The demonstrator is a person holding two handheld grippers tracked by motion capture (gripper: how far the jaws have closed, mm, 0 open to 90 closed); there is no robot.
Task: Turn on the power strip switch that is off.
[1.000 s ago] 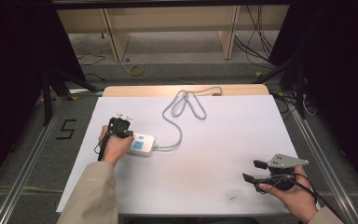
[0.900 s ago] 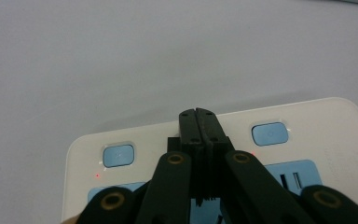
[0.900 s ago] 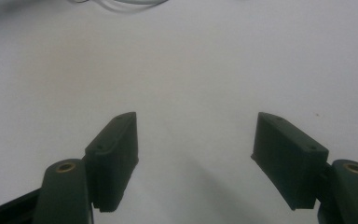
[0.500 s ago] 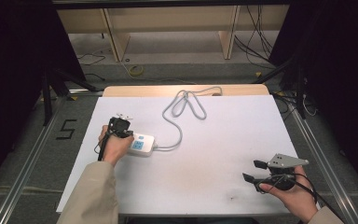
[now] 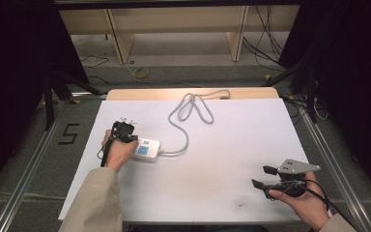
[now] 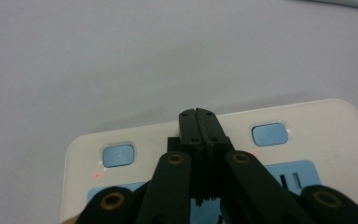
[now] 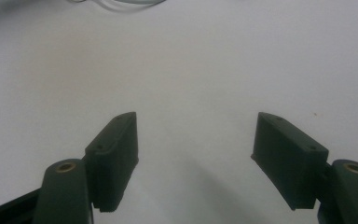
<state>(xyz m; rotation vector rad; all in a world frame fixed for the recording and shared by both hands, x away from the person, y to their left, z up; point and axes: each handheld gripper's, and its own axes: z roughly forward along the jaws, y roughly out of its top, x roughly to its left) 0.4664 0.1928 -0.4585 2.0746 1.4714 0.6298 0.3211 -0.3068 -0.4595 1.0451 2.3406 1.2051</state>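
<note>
White strip (image 5: 145,149) is lying left of centre; you are pressing your clenched left claw (image 6: 199,122) on it, likely toward a button (image 6: 119,155). Your right claw (image 5: 264,176) is idling released, lower right.

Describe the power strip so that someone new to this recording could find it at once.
Start at the white table and look to its left side, by the left gripper. The power strip lies flat there: a small white box with blue buttons and sockets, its pale cord looping toward the far edge.
</note>
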